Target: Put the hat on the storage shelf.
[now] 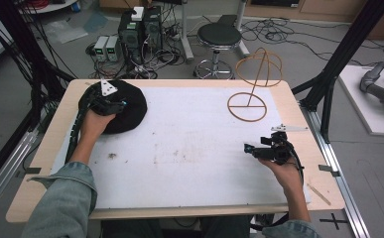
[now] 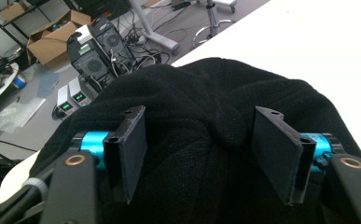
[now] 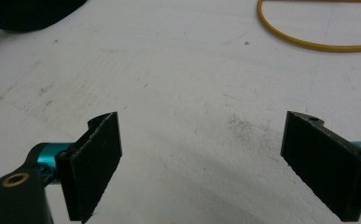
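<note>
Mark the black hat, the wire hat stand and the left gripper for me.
black hat (image 1: 130, 111): high view, on the right part of its crown.
wire hat stand (image 1: 247, 106): high view, on the crossbar of its round base.
left gripper (image 2: 199, 151): left gripper view, midway between its fingertips, over the hat's fabric.

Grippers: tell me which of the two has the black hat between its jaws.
The left gripper: its jaws straddle a fold of the black hat, not yet pressing it. The right gripper hangs open above the bare white mat.
</note>
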